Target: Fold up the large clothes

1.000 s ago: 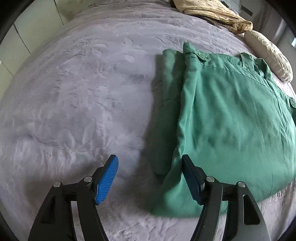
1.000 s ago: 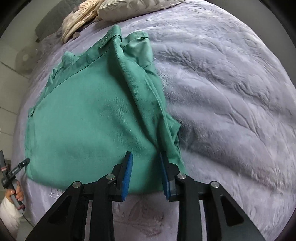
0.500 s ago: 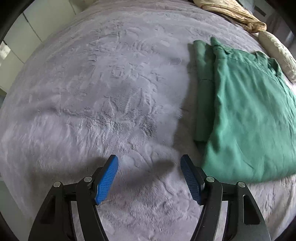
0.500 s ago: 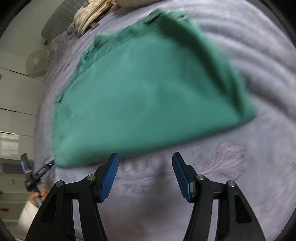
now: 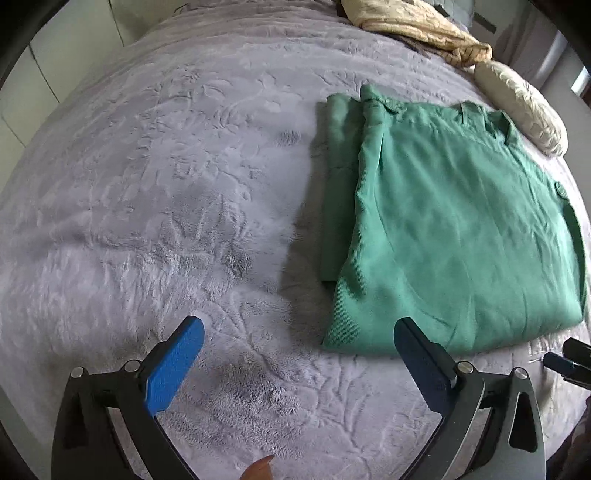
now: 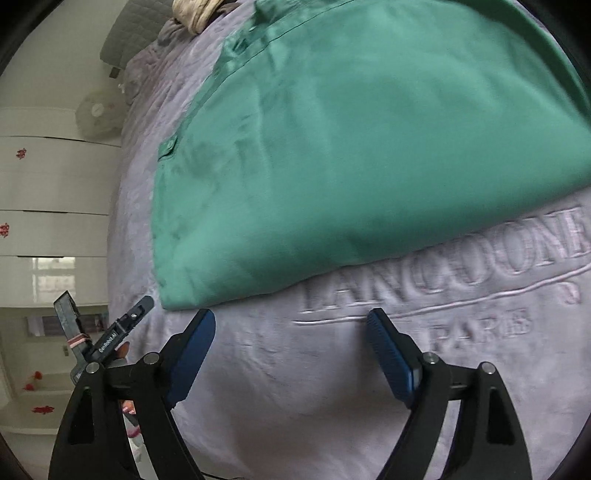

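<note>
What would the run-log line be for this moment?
left gripper: open, just widened, empty | right gripper: open, just widened, empty | green garment: folded flat on grey blanket, untouched

Place: home bedroom | Bed: plush grey embossed blanket (image 5: 184, 192) covers it | Head end: cream pillow (image 5: 524, 107), crumpled yellow quilt (image 5: 417, 27) | Side: white drawers (image 6: 51, 192), round fan (image 6: 98, 120) | Padded headboard (image 6: 140, 35)
</note>
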### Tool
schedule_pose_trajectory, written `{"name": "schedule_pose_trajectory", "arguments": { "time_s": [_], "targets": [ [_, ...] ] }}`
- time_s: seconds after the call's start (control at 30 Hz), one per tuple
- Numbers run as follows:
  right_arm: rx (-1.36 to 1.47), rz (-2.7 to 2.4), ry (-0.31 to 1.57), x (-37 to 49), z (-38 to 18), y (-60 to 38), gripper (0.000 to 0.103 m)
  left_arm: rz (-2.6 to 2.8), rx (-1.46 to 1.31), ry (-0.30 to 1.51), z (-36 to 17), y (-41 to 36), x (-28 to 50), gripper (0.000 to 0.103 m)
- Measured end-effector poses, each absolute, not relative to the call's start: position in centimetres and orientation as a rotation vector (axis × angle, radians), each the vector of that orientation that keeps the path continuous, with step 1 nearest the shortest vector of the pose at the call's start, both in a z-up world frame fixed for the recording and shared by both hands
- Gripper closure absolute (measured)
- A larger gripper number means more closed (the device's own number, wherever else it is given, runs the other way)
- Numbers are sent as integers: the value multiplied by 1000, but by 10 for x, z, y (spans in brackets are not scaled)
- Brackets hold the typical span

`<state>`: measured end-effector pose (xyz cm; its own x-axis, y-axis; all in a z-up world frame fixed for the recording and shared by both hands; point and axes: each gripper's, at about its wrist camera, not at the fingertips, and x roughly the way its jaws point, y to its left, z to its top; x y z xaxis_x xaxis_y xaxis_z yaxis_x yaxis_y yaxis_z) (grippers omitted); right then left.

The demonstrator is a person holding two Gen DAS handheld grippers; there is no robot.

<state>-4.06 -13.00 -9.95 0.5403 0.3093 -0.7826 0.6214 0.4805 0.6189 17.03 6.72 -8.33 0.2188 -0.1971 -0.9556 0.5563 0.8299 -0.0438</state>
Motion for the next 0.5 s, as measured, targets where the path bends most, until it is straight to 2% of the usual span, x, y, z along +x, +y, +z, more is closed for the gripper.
{"name": "schedule_pose_trajectory", "arguments": {
  "time_s": [0.5],
  "targets": [
    [1150,-217,1037,-16,-109,-111,16,-541,405,1305,-110,43,172,0]
  ]
}}
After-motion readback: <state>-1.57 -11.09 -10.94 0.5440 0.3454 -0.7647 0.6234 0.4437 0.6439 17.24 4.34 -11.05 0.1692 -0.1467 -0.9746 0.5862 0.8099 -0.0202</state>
